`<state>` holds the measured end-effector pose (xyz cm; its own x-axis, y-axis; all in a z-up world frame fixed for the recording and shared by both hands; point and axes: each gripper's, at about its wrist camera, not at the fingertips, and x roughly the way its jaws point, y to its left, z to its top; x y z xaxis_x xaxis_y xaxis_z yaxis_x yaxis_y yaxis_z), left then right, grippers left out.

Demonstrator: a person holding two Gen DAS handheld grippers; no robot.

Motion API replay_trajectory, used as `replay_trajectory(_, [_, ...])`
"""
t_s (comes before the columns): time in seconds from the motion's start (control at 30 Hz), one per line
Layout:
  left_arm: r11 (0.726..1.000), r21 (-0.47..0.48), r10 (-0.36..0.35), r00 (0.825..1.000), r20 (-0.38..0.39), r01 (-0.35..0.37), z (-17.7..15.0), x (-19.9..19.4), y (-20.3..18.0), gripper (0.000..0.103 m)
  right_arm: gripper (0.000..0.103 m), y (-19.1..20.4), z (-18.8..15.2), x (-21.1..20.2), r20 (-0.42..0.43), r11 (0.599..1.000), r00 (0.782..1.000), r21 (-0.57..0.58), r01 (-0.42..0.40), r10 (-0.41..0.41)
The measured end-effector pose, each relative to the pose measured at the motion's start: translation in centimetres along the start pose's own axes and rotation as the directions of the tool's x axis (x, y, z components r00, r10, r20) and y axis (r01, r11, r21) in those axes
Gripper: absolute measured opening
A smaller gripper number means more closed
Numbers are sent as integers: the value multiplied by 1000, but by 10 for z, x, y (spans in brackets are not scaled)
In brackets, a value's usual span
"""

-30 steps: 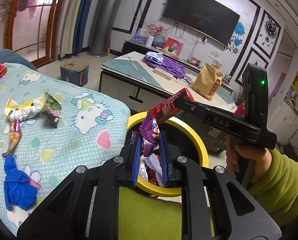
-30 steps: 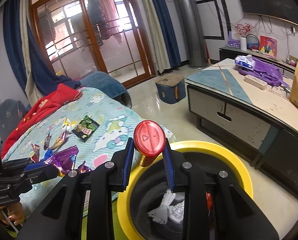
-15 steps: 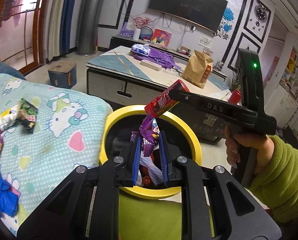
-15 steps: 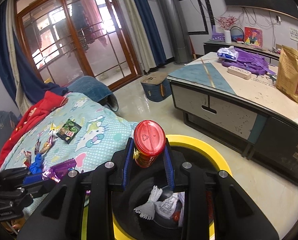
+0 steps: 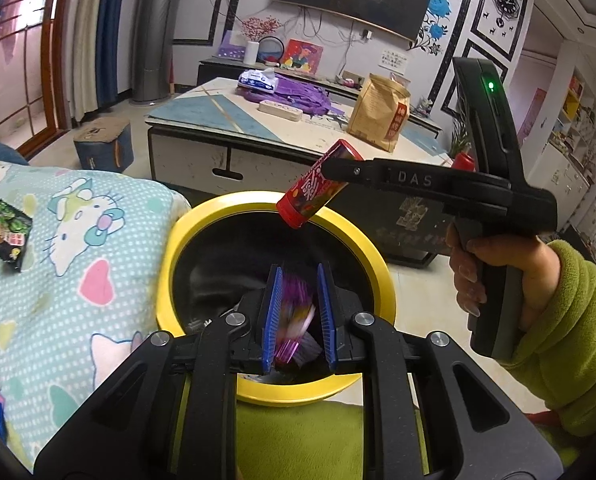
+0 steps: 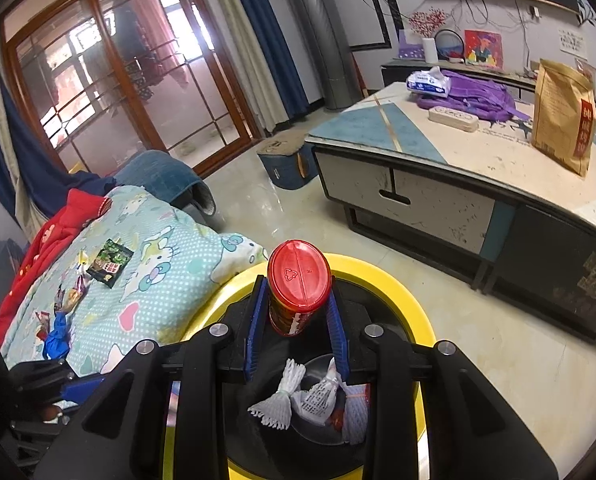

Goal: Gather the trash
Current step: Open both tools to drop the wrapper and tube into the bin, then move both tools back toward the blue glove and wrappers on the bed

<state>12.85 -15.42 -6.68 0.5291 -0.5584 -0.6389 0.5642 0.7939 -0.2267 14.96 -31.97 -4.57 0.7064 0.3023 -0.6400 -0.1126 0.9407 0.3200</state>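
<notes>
Beside a cartoon-print bed, a yellow-rimmed bin is seen; over it, a red-capped can is clamped in the right hand-held gripper, a blurred purple wrapper between the left hand-held gripper's narrowly parted pads.

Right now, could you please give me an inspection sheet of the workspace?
Surface: pale blue cartoon-print blanket beside the yellow-rimmed black bin.
Job's things: red cylindrical snack canister and crumpled purple foil wrapper, both over the bin; white foam nets inside it.
Clutter: dark green snack packet, small wrappers and a blue scrap on the blanket.
Grippers: right hand-held gripper clamps the canister; left hand-held gripper frames the blurred wrapper, jaws apart, grip unclear.
Cables: wires hang on the wall below the television.
Surroundings: low table with brown paper bag, purple backpack; glass doors.
</notes>
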Motion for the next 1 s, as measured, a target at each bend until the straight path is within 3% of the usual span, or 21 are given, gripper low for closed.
replay_trajectory(0.2, [1000, 8, 3, 1000, -7, -3, 2, 9, 0, 16, 29, -7, -2, 4, -7, 1000, 1000, 27, 0, 0])
replay_trajectory(0.3, [1000, 8, 1, 1000, -3, -1, 2, 11, 0, 28, 30, -9, -1, 4, -8, 999, 1000, 38, -5, 6])
replay_trajectory(0.37, [1000, 2, 7, 1000, 3, -7, 2, 10, 2, 47, 41, -11, -1, 3, -3, 999, 1000, 45, -5, 6])
replay_trajectory(0.4, [1000, -3, 10, 1000, 5, -10, 2, 10, 3, 50, 44, -11, -1, 3, 1, 999, 1000, 47, -5, 5])
replay_trajectory(0.5, [1000, -14, 27, 1000, 13, -27, 1, 7, 6, 58, 45, -11, 0, 2, 5, 999, 1000, 49, -6, 5])
replay_trajectory(0.67, [997, -52, 50, 998, 39, -48, 1, -1, 14, 92, 48, -9, 0, 1, 9, 999, 1000, 46, -8, 7])
replay_trajectory(1.0, [990, -84, 121, 989, 79, -115, 1, -21, 25, 92, 59, 1, 2, -3, 28, 1000, 1000, 23, -3, 3])
